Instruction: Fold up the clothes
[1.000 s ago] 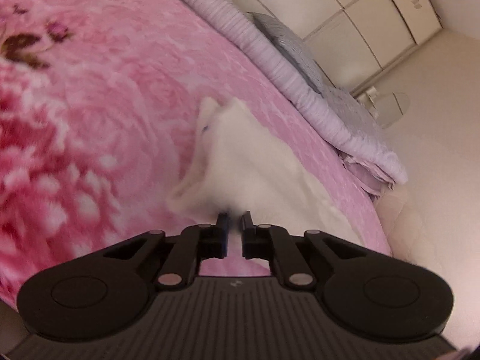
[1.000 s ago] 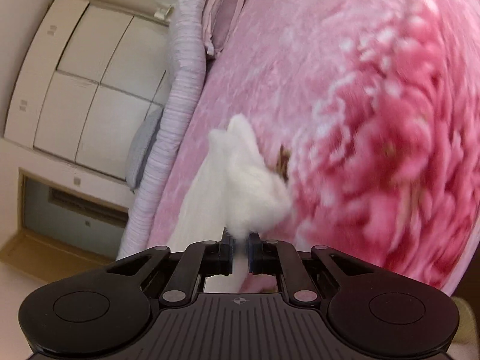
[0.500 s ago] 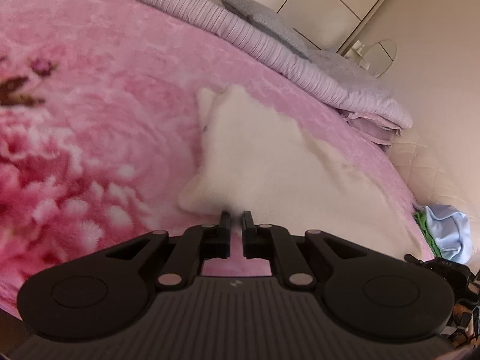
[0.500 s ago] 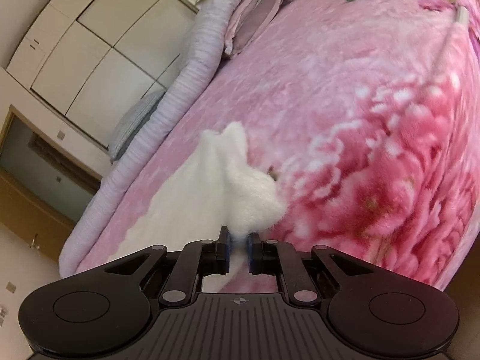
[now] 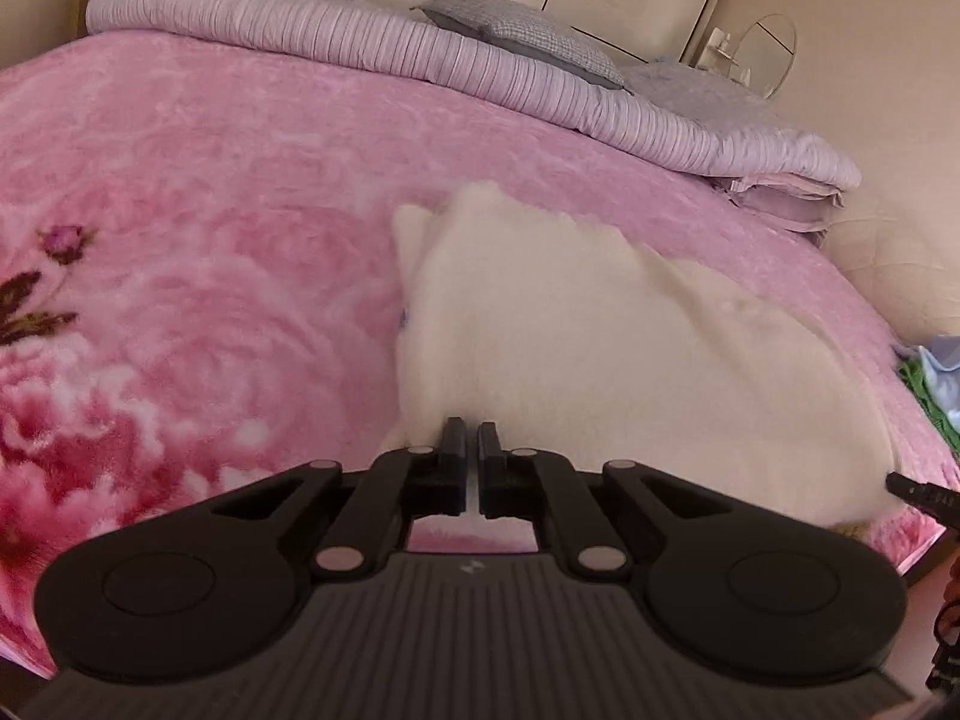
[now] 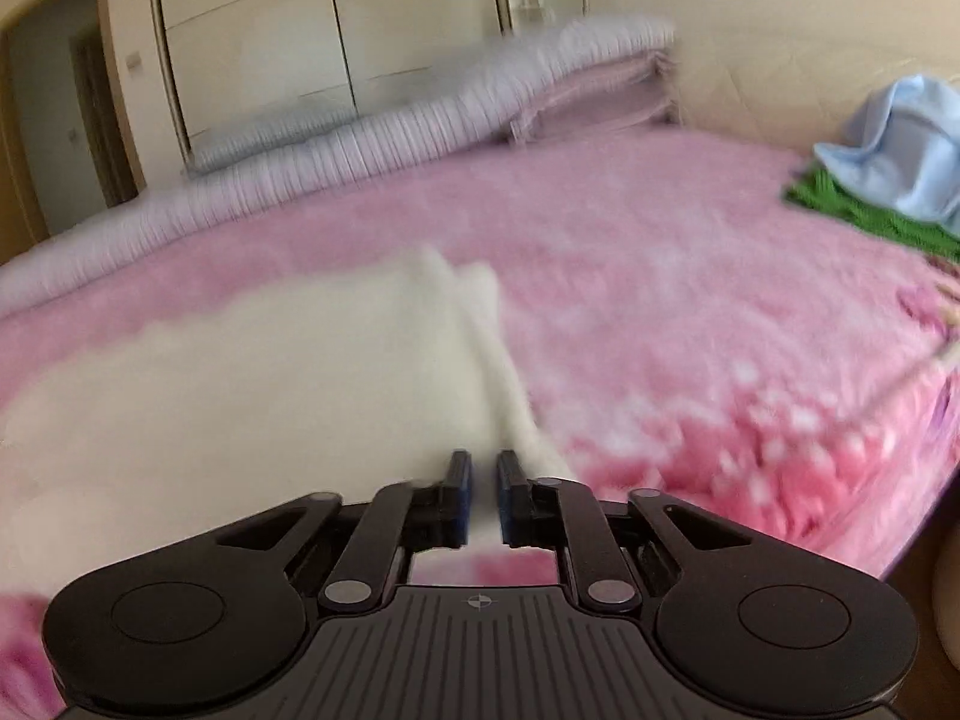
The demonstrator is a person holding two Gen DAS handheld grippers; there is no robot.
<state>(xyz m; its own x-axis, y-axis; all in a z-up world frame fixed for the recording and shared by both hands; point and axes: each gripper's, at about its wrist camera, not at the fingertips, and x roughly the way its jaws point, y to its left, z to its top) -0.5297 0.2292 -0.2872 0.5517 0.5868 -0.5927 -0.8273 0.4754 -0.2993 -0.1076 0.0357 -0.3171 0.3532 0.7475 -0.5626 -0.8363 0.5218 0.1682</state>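
Both tools grip the near edge of the white fleece garment (image 5: 600, 348), which lies spread on the pink floral blanket (image 5: 210, 192). My left gripper (image 5: 470, 438) is pinched on its hem; my right gripper (image 6: 483, 468) likewise clamps white cloth. I judge a fold in hand: next, both corners must travel together, level, toward the far edge.
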